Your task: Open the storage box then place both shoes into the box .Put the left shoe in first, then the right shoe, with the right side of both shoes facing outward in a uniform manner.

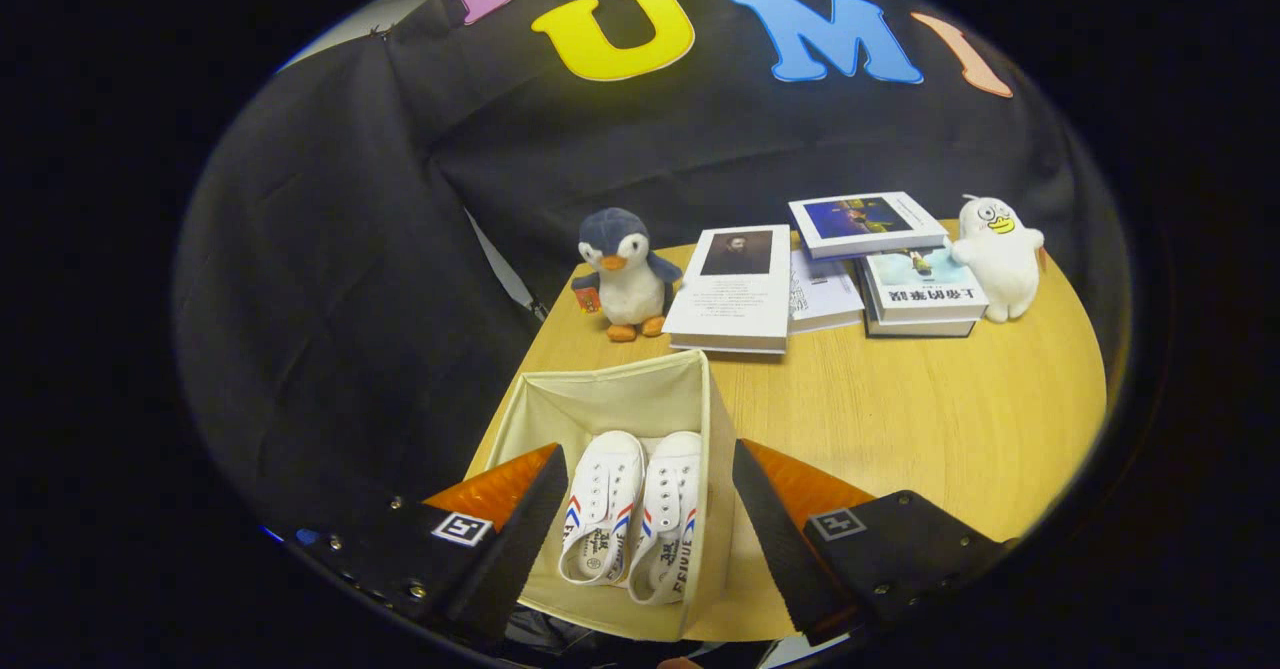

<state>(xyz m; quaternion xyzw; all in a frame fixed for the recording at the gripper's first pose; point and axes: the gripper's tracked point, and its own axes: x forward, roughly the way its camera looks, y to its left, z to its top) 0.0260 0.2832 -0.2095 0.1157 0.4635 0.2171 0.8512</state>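
Observation:
A beige fabric storage box (600, 399) stands open on the wooden table, just below and ahead of my fingers. Two white canvas shoes lie side by side inside it, toes pointing away from me: the left one (600, 514) and the right one (668, 514), touching each other. My gripper (645, 519) hovers above the box, open wide, with nothing between its fingers. One finger (515, 539) hangs over the box's left wall, the other finger (780, 539) stands just outside its right wall.
Beyond the box sit a plush penguin (622, 274), a white book (735, 287), a stack of books (890, 259) and a white plush duck (997, 254). Bare wooden table (920, 419) spreads to the right of the box.

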